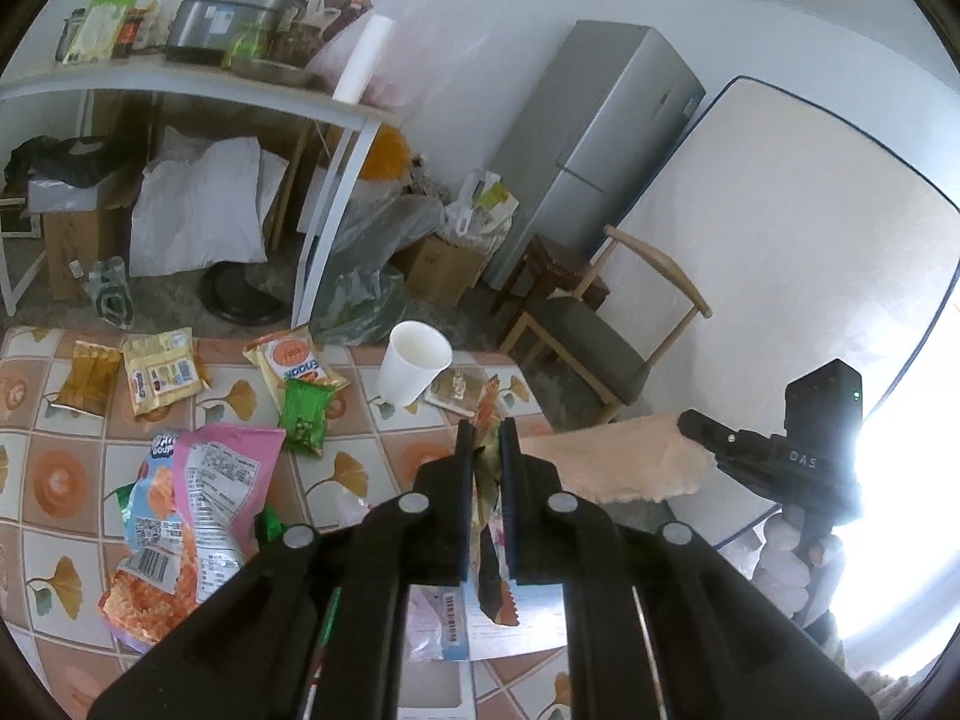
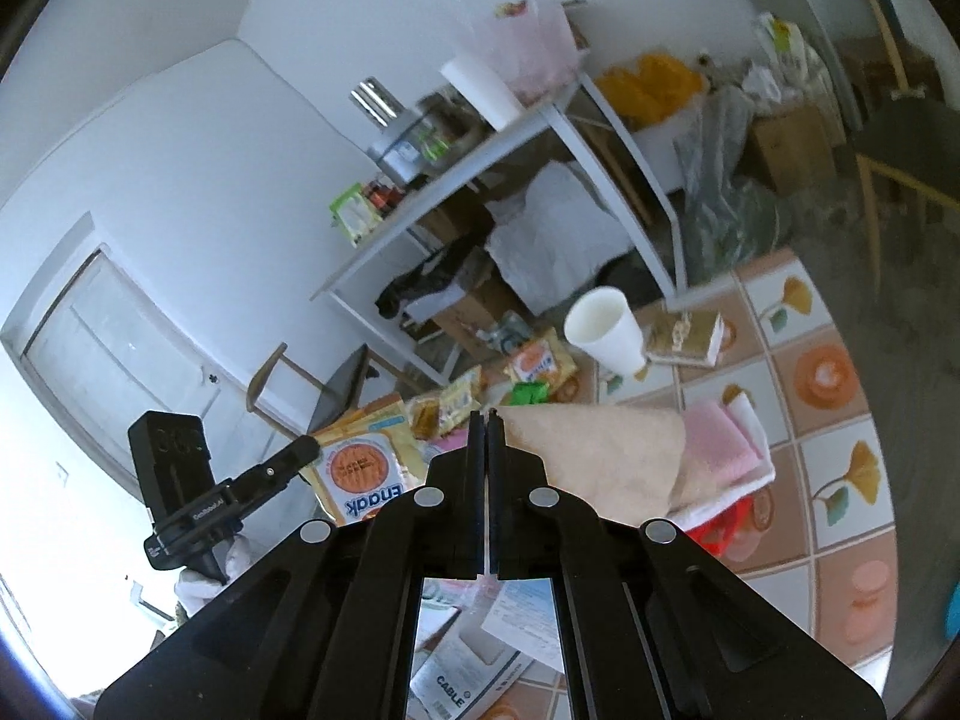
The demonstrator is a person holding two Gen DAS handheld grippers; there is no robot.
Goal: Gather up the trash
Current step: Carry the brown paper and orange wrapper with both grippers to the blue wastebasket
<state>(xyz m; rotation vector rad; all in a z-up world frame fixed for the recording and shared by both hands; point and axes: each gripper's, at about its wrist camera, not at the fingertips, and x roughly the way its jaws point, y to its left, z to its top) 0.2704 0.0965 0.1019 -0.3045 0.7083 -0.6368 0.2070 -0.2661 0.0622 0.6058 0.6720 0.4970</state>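
Foil wrapper (image 1: 487, 516) clamped in the left gripper (image 1: 485, 438) and beige cloth (image 2: 594, 450) pinched in the right gripper (image 2: 486, 420) could slip loose from such thin edge grips.

Black plastic hand-held gripper (image 1: 486, 429), round silver pivot pins; white glove (image 1: 786, 564), apparently.

The left gripper (image 1: 486, 429) hides most of its wrapper (image 1: 487, 516). Glare whitens the left view's right edge. The shelf clutter (image 2: 414, 138) blurs in the right view.

Likely a home: fridge (image 1: 591, 138), mattress (image 1: 780, 252), chair (image 1: 600, 336).
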